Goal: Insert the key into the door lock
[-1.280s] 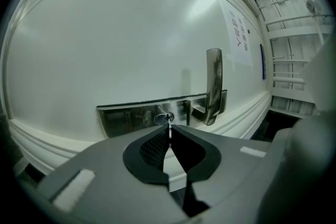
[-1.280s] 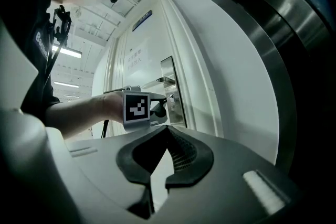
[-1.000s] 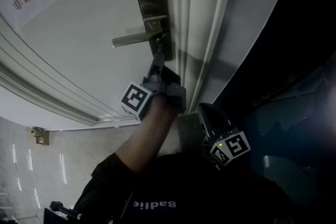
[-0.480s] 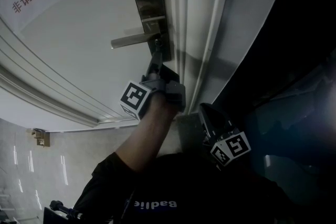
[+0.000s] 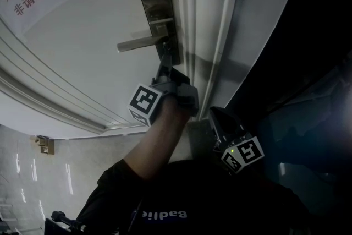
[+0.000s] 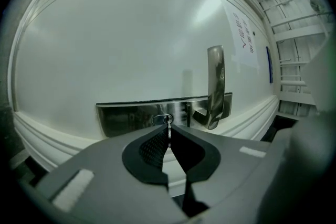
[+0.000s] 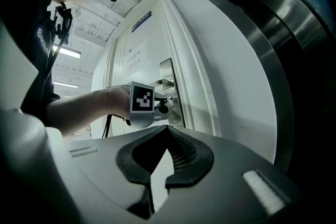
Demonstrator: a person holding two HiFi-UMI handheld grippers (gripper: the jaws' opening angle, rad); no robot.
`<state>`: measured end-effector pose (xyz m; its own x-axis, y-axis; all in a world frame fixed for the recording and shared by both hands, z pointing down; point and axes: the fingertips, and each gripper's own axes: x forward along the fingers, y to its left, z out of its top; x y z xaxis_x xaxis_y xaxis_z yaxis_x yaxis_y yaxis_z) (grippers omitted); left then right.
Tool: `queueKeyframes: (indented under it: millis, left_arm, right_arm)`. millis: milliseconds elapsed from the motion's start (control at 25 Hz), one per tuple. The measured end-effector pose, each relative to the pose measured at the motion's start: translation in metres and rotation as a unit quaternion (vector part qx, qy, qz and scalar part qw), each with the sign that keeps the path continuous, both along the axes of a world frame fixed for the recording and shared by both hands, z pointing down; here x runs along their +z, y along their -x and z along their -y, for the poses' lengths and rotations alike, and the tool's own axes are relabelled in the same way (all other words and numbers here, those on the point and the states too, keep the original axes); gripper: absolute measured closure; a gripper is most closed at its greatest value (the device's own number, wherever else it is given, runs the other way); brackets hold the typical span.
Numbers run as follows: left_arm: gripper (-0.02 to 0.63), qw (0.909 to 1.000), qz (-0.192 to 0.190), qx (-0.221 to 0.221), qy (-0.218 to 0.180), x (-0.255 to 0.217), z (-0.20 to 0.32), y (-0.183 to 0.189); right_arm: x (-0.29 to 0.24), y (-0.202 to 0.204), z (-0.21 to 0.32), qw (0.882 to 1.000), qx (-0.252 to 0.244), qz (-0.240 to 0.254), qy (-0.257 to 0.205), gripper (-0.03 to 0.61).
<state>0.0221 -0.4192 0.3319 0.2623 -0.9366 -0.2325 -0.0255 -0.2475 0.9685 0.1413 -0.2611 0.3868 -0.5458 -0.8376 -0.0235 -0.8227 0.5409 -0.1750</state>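
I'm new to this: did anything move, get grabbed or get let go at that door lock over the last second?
Nothing visibly changed. The left gripper stays shut on the key, with the key's tip at the keyhole. Nothing was taken hold of or let go. The right gripper stays low by the person's body, shut and empty. The handle sits as before.

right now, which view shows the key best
The left gripper view: the key sits edge-on between the shut tongs, tip at the lock plate's keyhole. The head view shows only the left gripper at the plate; the right gripper view leaves it too small.
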Motion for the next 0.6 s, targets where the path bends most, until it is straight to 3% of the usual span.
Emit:
queueKeyframes:
  millis: [600]
  left_arm:
    - [0.598, 0.9994, 0.015, -0.005, 0.031, 0.000, 0.002, 0.002]
  right_arm:
    - [-0.011, 0.008, 0.007, 1.000, -0.018, 0.016, -0.005, 0.575]
